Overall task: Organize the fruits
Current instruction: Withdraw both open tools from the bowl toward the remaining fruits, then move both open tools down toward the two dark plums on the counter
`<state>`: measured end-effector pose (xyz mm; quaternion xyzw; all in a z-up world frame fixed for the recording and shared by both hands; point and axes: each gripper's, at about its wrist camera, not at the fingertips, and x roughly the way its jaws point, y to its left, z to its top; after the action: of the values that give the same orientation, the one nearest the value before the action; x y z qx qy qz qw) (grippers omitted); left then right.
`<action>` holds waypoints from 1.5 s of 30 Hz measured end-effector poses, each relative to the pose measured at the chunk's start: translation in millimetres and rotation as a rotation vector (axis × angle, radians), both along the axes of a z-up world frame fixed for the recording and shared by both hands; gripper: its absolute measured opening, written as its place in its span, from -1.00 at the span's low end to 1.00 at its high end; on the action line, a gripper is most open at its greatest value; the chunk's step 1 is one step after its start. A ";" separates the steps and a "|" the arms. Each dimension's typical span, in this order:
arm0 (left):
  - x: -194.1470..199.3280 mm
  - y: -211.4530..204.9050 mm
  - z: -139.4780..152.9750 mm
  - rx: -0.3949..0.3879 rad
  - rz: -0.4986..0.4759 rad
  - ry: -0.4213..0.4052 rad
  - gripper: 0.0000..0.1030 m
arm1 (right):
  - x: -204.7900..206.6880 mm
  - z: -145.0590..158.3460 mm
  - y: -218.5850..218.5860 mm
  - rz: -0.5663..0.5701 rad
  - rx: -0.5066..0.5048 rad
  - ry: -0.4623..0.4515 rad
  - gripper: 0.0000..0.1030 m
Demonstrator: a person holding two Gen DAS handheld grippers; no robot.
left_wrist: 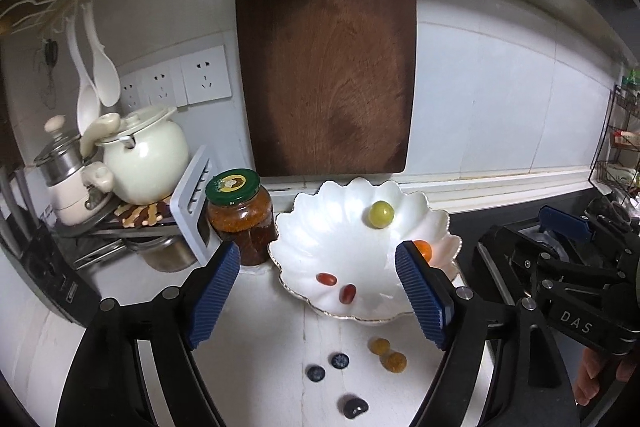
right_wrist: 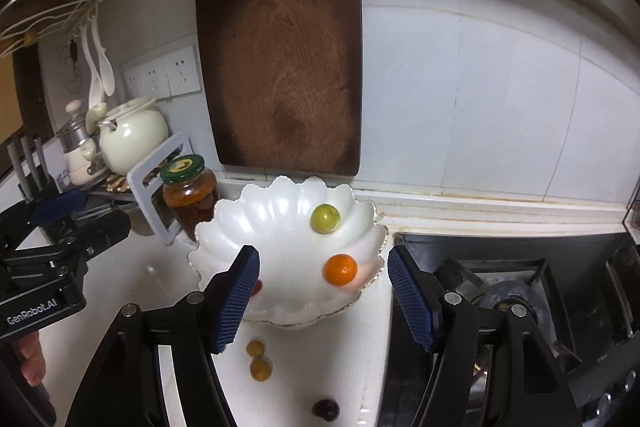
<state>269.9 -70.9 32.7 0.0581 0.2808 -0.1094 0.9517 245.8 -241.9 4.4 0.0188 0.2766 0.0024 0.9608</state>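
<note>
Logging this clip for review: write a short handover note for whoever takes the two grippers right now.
Left gripper: open, empty, above the counter before the dish.
Right gripper: open, empty, over the dish's near rim.
In the white scalloped dish: green round fruit, small orange citrus, two red grape tomatoes.
Left on the white counter: two yellow-brown fruits, two blueberries, one dark fruit.

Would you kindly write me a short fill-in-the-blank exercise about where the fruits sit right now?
1. The green fruit lies in the white ____.
2. The two blueberries lie on the ____, not in the dish.
3. The jar has a ____ lid.
4. Both the left gripper and right gripper are ____.

Missing words: dish; counter; green; open
</note>
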 end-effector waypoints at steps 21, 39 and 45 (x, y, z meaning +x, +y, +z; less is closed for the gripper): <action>-77.2 3.5 -21.1 0.004 0.021 0.009 0.64 | -73.9 -17.6 -1.3 0.013 -0.019 -0.031 0.32; -88.8 3.3 -81.8 0.022 0.044 0.138 0.64 | -90.7 -66.0 -2.1 0.012 -0.037 0.064 0.32; -89.8 1.5 -101.9 0.033 0.038 0.170 0.63 | -85.6 -84.6 -4.1 0.010 -0.018 0.112 0.32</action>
<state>180.1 -69.3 -69.3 0.0591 0.3636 -0.0914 0.9252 160.3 -246.1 -80.1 0.0088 0.3301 0.0035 0.9439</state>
